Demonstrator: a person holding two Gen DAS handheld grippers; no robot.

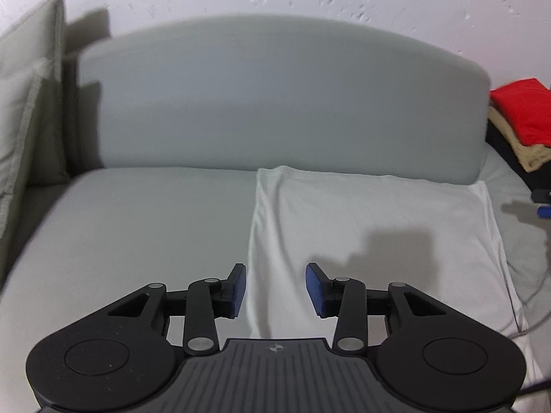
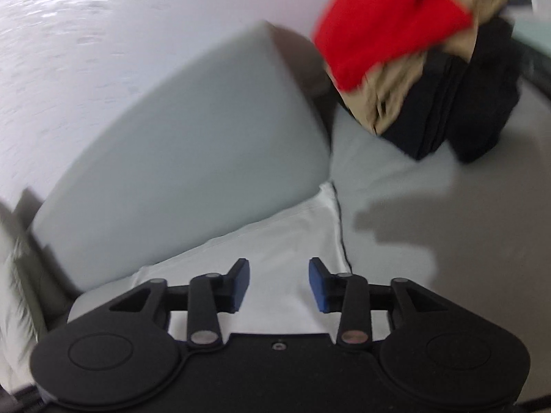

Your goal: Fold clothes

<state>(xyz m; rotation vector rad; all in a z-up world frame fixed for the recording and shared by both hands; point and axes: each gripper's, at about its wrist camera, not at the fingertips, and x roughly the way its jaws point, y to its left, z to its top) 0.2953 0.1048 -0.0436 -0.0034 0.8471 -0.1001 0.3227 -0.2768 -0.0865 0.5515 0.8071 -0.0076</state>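
A white garment (image 1: 372, 227) lies flat and folded on the grey sofa seat, its far edge against the back cushion. My left gripper (image 1: 275, 290) hovers open over the garment's near left edge, nothing between its blue pads. In the right wrist view the same white garment (image 2: 282, 241) shows its far right corner. My right gripper (image 2: 279, 284) is open above it, holding nothing. Part of the right gripper (image 1: 542, 203) shows at the far right edge of the left wrist view.
A stack of folded clothes, red (image 2: 382, 27) on top, then tan (image 2: 396, 96) and black (image 2: 458, 117), sits on the seat at the right; the red top of that stack (image 1: 523, 110) shows too. The grey back cushion (image 1: 275, 103) spans behind. A beige pillow (image 1: 24, 103) leans at the left.
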